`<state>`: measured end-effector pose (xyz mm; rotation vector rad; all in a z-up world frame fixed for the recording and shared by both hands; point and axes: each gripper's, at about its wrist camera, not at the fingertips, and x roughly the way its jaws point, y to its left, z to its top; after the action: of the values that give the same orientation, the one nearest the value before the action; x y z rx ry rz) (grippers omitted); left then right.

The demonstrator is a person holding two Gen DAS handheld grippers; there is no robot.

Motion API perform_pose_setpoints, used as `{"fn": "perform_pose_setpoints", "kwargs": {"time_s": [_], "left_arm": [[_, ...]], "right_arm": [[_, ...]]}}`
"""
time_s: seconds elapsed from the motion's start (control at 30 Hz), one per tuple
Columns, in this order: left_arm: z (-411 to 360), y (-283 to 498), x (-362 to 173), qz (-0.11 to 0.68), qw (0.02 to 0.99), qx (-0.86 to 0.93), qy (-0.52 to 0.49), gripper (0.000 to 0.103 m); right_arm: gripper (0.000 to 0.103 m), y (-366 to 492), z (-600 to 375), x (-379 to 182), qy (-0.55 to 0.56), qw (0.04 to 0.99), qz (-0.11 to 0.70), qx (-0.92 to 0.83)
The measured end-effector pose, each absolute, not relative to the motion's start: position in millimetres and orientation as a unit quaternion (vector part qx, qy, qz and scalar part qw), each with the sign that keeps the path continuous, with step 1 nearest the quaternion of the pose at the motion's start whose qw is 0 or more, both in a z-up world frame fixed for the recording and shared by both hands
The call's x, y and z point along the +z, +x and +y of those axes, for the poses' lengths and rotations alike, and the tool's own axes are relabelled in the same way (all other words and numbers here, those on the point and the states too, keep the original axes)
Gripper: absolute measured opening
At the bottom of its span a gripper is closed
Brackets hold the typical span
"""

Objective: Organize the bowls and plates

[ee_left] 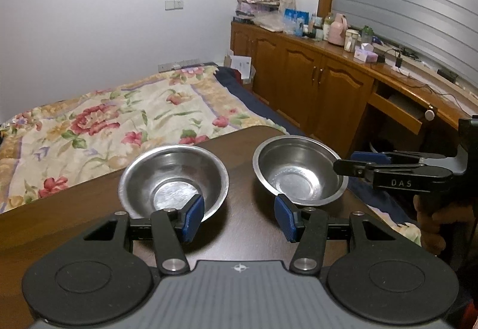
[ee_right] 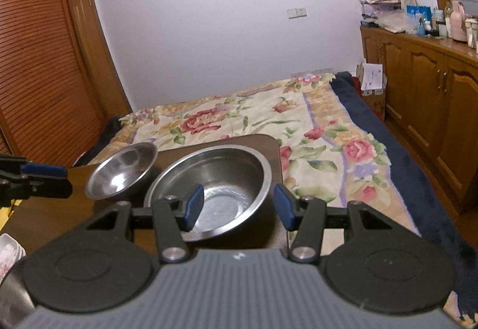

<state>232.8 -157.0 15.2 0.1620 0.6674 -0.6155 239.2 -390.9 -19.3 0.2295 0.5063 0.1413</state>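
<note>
Both tools' jaws stand apart, gripping nothing. Left tool [ee_left: 239,217] hovers over the counter [ee_left: 74,218]; left bowl [ee_left: 173,176] sits just ahead of its left finger, right bowl [ee_left: 298,169] ahead of its right finger. The bowls are near each other, not touching. Right tool [ee_right: 237,206] straddles the near-right rim of the right bowl [ee_right: 209,194], left finger inside, right finger outside. From the left view that bowl looks tilted; can't tell if it's lifted. I judge this as the grasp step before nesting. Next: close my right tool on the rim, lift, set it into the left bowl [ee_right: 121,170].
</note>
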Motion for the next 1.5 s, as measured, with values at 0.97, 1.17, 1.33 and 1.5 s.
{"fn": "perform_pose_setpoints", "kwargs": {"time_s": [0.97,1.17,1.33,1.5], "left_arm": [[-216,294,-20,0.402,0.849,-0.335,0.076,0.047],[-219,304,-27,0.415,0.844,-0.331,0.075,0.039],[-220,309,-30,0.426,0.840,-0.328,0.068,0.035],[-219,309,-30,0.436,0.835,-0.330,0.060,0.021]], "right_arm": [[0.052,256,-391,-25,0.143,0.948,0.266,0.096],[0.051,259,-393,-28,0.153,0.946,0.270,0.097],[0.046,261,-395,-31,0.164,0.942,0.275,0.098],[0.030,260,-392,-33,0.166,0.939,0.284,0.101]]}}
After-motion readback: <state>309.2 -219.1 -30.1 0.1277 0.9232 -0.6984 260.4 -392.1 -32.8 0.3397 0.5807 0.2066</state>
